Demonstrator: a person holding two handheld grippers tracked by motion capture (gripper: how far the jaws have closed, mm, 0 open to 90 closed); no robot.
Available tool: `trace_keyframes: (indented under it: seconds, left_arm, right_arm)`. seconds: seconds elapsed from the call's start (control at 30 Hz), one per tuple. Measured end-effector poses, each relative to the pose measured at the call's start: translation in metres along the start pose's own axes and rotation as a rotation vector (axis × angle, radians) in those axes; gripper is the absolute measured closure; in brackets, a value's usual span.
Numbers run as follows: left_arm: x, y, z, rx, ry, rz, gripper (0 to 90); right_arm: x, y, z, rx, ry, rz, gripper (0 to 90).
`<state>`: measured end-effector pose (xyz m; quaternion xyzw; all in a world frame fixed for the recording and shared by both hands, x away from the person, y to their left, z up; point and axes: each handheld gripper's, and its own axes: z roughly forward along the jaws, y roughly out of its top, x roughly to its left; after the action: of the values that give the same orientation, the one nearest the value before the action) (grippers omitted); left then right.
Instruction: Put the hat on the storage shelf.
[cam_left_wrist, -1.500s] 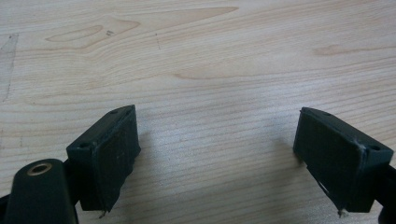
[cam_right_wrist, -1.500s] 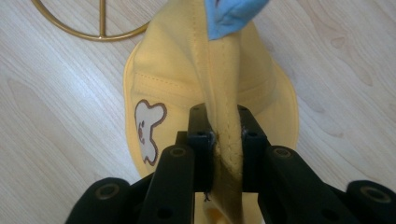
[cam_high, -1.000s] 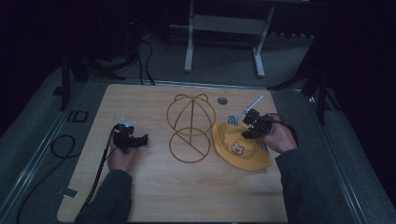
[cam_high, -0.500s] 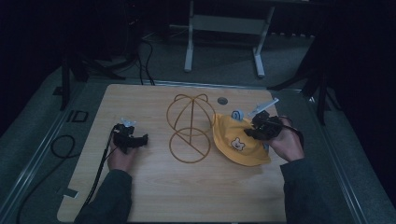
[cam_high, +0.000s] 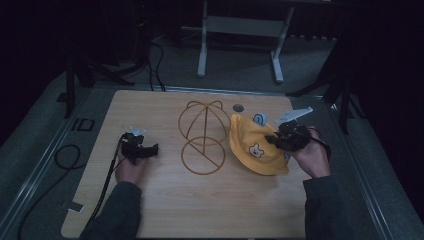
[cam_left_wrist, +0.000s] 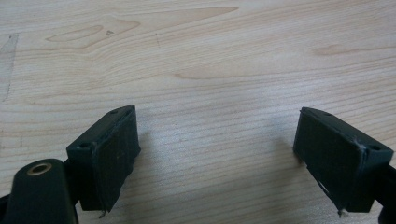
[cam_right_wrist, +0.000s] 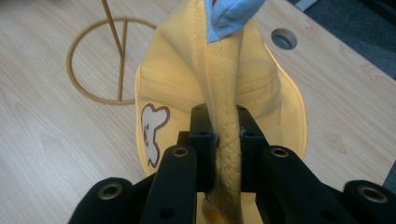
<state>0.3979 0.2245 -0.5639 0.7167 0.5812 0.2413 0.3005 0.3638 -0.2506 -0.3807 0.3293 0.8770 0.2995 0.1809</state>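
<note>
A yellow cap (cam_high: 252, 145) with a bear patch and a blue ear lies lifted at the right of the wooden table, beside a gold wire hat stand (cam_high: 202, 135). My right gripper (cam_high: 274, 139) is shut on the cap's brim; in the right gripper view the quilted yellow brim (cam_right_wrist: 227, 154) is pinched between the two black jaws, with the blue ear (cam_right_wrist: 229, 16) above and the stand's ring (cam_right_wrist: 100, 60) at the far left. My left gripper (cam_high: 152, 148) rests on the table at the left. Its pads (cam_left_wrist: 116, 149) stand wide apart over bare wood, nothing between them.
A round hole (cam_high: 238, 107) sits in the table behind the cap. A black cable (cam_high: 107, 175) trails from the left gripper toward the table's front left. A metal frame (cam_high: 240, 35) stands on the floor beyond the table's far edge.
My right gripper has moved right and up a little with the cap's brim in it, pulling the cap up off the table. The left hand has stayed still.
</note>
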Motion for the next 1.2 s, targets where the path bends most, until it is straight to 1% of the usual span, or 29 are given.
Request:
trace_keyframes:
  seconds: [0.1,0.4,0.47,0.6,0.9,1.03,1.1,1.2]
  left_arm:
    - [0.0,0.0,0.0,-0.002,0.0,0.0,14.4]
    - [0.0,0.0,0.0,-0.003,0.001,0.0,14.4]
    - [0.0,0.0,0.0,-0.003,0.001,0.0,14.4]
    - [0.0,0.0,0.0,-0.002,0.001,0.0,14.4]
    - [0.0,0.0,0.0,-0.002,0.001,0.0,14.4]
    - [0.0,0.0,0.0,-0.002,0.001,0.0,14.4]
    - [0.0,0.0,0.0,-0.002,0.001,0.0,14.4]
    - [0.0,0.0,0.0,-0.002,0.001,0.0,14.4]
  right_arm:
    - [0.0,-0.001,-0.005,-0.035,-0.009,0.008,81.4]
    - [0.0,-0.003,-0.013,-0.104,-0.035,0.029,81.5]
    - [0.0,-0.003,-0.015,-0.127,-0.04,0.038,81.5]
    - [-0.001,-0.004,-0.019,-0.151,-0.03,0.043,81.5]
    - [0.0,-0.006,-0.024,-0.212,-0.024,0.052,81.7]
    - [0.0,-0.007,-0.027,-0.227,-0.021,0.054,81.7]
    - [0.0,-0.008,-0.03,-0.254,-0.015,0.061,81.9]
    - [-0.001,-0.009,-0.033,-0.271,-0.018,0.065,82.1]
